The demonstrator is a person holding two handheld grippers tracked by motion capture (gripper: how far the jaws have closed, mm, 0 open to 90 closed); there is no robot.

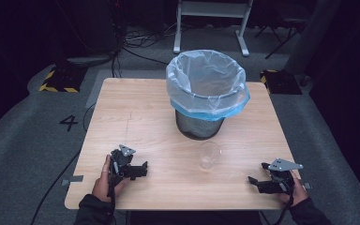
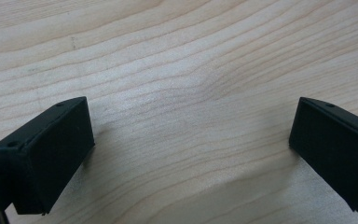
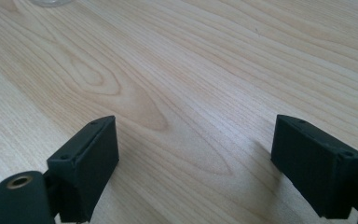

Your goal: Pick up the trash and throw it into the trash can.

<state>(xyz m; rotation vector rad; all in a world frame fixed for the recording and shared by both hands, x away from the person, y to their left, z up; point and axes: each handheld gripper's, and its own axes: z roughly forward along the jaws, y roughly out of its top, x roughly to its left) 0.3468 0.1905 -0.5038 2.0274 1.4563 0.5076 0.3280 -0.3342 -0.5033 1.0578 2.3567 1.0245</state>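
- The table is pale wood, roughly square, standing on grey carpet with a "4" marked on the floor off its left side.
- The bin sits at the far middle of the table, a dark mesh one with a clear bluish bag folded over the rim. It looks empty as far as the high view goes, though the bottom is hard to make out.
- The cup, a clear one, stands upright just in front of the bin, a bit right of centre and apart from it. Its bottom edge also pokes in at the top left of the right gripper view.
- The left gripper is down at the near left of the table, held in the person's left hand, nose pointing right. In its own view the jaws are spread wide with bare wood grain between them, nothing held.
- The right gripper is at the near right corner, in the right hand, nose pointing left toward the middle. Its view shows the same deal: jaws spread wide apart, just tabletop between them.
- Both grippers are well apart from the cup and from each other; the cup sits roughly between them, a little farther back.
- Each gripper has a grey plate on top, and dark sleeves come in from the bottom edge.
- Behind the table there's a white frame, cables on the floor, and yellow-black striped bases at either side.
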